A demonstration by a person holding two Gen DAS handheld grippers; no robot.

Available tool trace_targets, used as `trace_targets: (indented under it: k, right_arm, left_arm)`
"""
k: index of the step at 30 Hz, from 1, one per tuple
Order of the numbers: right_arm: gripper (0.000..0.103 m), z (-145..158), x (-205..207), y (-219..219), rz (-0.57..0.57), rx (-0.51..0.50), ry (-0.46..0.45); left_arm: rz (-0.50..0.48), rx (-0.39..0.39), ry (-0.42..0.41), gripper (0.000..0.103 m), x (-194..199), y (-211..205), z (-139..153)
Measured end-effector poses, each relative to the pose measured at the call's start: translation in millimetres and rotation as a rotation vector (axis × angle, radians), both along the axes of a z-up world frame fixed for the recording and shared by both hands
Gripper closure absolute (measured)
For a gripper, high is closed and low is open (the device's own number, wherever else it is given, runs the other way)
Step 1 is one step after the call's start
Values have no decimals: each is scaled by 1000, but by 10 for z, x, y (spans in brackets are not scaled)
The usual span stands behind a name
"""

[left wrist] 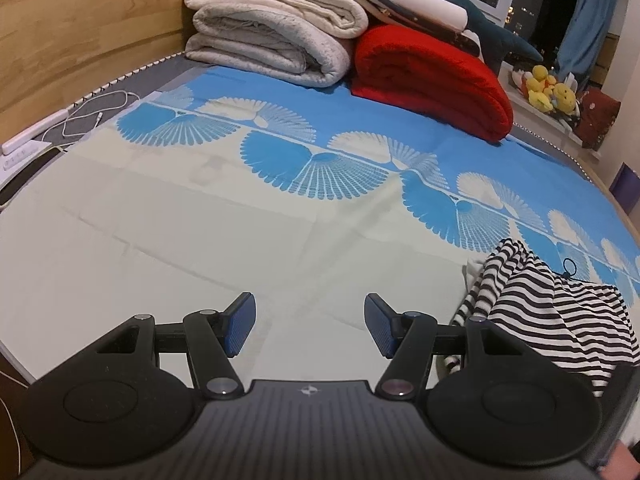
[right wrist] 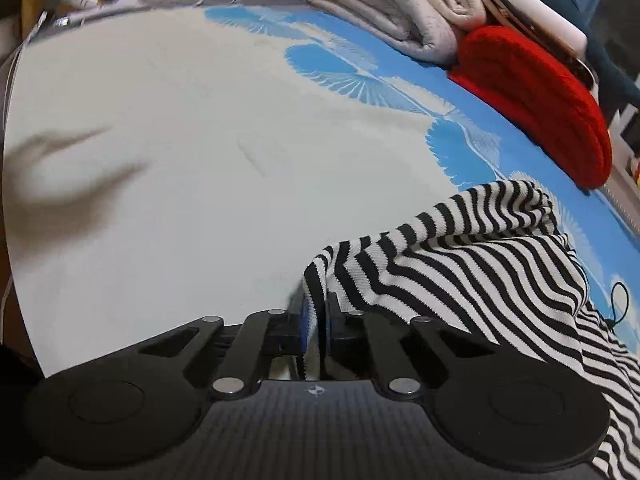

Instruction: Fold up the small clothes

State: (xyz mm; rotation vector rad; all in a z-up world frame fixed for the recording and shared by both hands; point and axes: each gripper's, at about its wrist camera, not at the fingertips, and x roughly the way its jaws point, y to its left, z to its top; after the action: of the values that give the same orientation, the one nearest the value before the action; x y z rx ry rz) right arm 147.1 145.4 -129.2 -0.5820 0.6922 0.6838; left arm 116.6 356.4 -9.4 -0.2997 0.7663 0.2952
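From the left wrist view, a bed sheet (left wrist: 168, 216), pale with a blue fan-patterned border, covered the mattress. At the far end stood a stack of folded cream blankets (left wrist: 272, 28) and a rolled red blanket (left wrist: 432, 80), soft and thick, against a wooden headboard (left wrist: 80, 32). Yellow plush toys (left wrist: 548, 88) sat on a sill beyond. A white cable (left wrist: 96, 114) lay coiled at the left edge. The left gripper (left wrist: 310, 324) hovered with its blue pads spread apart, nothing between them. The striped garment (left wrist: 560, 312), black and white ribbed knit, lay crumpled at right, partly cut off.

From the right wrist view, the right gripper (right wrist: 316, 324) pinched an edge of the striped garment (right wrist: 460, 264), which draped rightward over the sheet (right wrist: 180, 140). The far left was blurred.
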Motion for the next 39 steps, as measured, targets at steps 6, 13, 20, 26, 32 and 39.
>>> trace_targets:
  k: [6,13,20,26,32,39]
  right_arm:
    - [100,605,101,-275,-108,221,-8]
    - [100,1532,380,-1908,-442,615,-28]
    - [100,1273,288,-4173,-1068,737,-42]
    - [95,621,245,-5293,-1432,669,351]
    - [63,1134,629,-5444,-1102,742,210]
    - [49,779,1629,-5237,-859,749,291]
  left_arm:
    - [5,-28,9,37,64,-47,-10]
    - [-39,-45,-7,37,345,-527,71]
    - [-148,-76,-2,37,802,-1387,53]
    - [-329,33,29,37,1115,-2203,-72]
    - [-394,66,57,37,1297,-2521,-200]
    - [-390,14,64,37,1334,-2705,-216]
